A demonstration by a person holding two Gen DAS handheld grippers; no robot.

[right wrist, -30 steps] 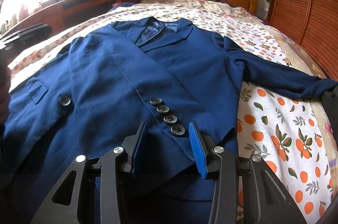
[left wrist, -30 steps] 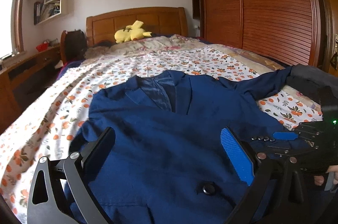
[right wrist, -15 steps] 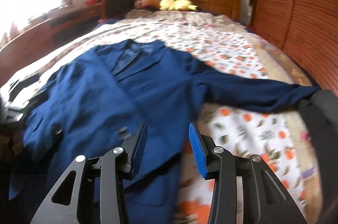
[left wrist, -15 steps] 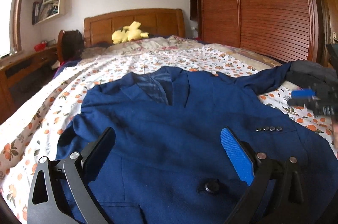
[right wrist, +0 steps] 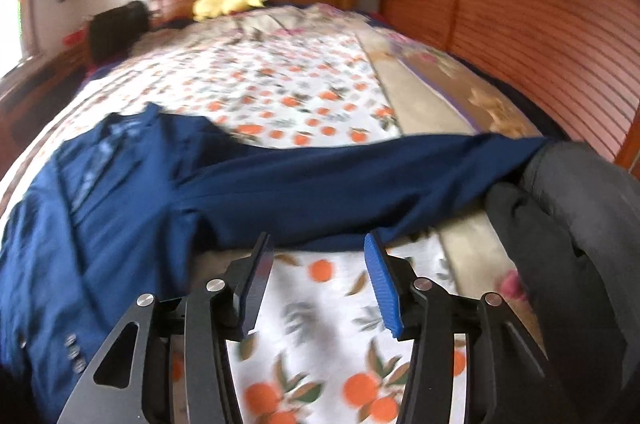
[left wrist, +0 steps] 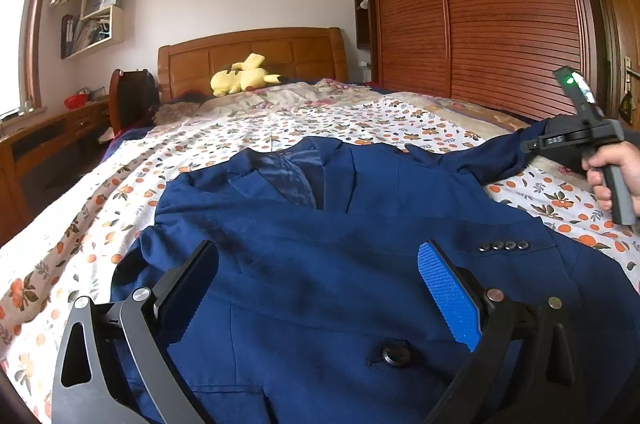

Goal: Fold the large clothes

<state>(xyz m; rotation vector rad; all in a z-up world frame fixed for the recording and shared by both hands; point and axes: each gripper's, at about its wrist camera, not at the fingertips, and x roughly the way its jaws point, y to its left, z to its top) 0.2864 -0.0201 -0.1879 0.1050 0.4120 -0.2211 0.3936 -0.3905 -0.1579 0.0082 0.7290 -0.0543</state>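
On floral bedspread, navy blazer face-up, sleeve outstretched.

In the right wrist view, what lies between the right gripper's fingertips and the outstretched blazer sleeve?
Only bare orange-print bedsheet separates the open right gripper from the sleeve; the right wrist view shows this.

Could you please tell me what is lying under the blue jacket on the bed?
The blue jacket lies on an orange-print bedsheet. The outstretched sleeve's cuff is hidden behind dark clothing.

Bed, slatted wardrobe (reddish wood)
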